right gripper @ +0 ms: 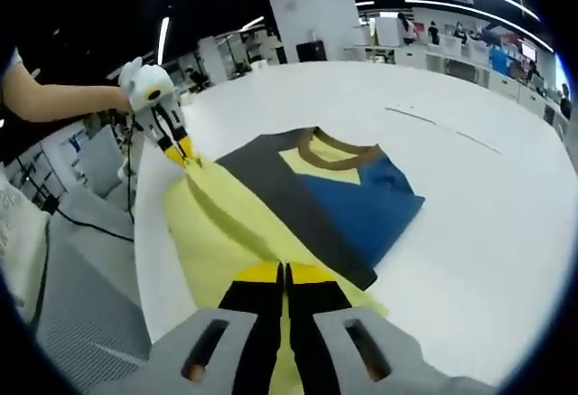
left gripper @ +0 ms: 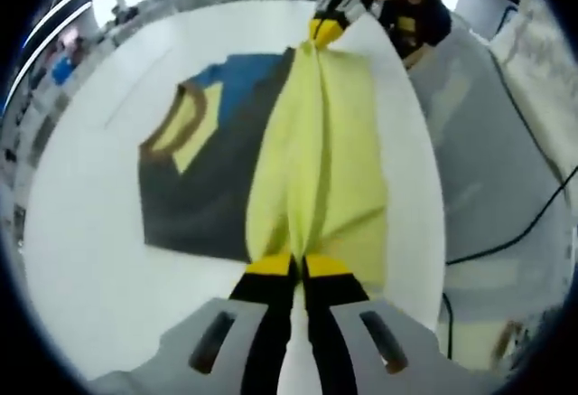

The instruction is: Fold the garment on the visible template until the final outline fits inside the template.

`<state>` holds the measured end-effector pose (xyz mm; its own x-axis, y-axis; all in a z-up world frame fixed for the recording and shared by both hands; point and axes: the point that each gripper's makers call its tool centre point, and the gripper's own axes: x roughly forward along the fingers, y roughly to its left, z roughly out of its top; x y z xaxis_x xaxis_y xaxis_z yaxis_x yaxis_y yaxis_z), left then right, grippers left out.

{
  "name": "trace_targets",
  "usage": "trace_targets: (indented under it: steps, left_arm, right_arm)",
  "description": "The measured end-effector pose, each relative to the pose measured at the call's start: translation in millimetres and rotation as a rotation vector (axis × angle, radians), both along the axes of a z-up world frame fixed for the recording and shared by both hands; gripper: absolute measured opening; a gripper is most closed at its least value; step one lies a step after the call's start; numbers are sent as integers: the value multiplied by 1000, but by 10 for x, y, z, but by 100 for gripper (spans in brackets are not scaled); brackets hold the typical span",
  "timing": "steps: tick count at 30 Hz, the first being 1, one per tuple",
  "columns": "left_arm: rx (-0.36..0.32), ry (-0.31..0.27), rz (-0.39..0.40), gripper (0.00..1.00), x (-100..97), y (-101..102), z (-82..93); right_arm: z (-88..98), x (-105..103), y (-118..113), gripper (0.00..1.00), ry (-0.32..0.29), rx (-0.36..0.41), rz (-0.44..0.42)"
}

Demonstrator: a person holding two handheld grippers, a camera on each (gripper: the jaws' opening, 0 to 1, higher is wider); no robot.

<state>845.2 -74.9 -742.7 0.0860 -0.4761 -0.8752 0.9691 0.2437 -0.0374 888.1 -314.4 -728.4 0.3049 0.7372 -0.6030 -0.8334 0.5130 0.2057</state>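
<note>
The garment is stretched between the left gripper and right gripper, each clamped on yellow fabric.

From my remote station, the left gripper view and the right gripper view face each other from close, low positions at opposite ends of one tabletop edge, both sharing the garment stretched along that edge and each showing the opposite gripper.
</note>
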Motion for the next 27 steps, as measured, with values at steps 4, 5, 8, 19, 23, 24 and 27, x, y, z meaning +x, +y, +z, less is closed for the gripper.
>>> trace_targets:
  steps: [4, 5, 8, 19, 23, 24, 27]
  left_arm:
    - [-13, 69, -24, 0, -135, -59, 13]
    - [-25, 104, -35, 0, -190, -85, 25]
    - [-46, 191, -83, 0, -304, -113, 87]
    - [109, 164, -134, 0, 11, -39, 378]
    - [101, 172, -96, 0, 109, -38, 414]
    - [100, 173, -90, 0, 140, -34, 412]
    - [110, 138, -81, 0, 223, -19, 415]
  right_arm:
    - [9, -9, -14, 2, 4, 7, -4]
    - [3, -16, -20, 2, 7, 5, -3]
    - [-7, -68, -20, 2, 1, 1, 25]
    - [-101, -3, 24, 2, -20, -55, 13]
    - [-103, 65, -20, 2, -16, -57, -24]
    - [-109, 78, -38, 2, -16, -64, -33]
    - [-137, 102, -100, 2, -12, -81, -51]
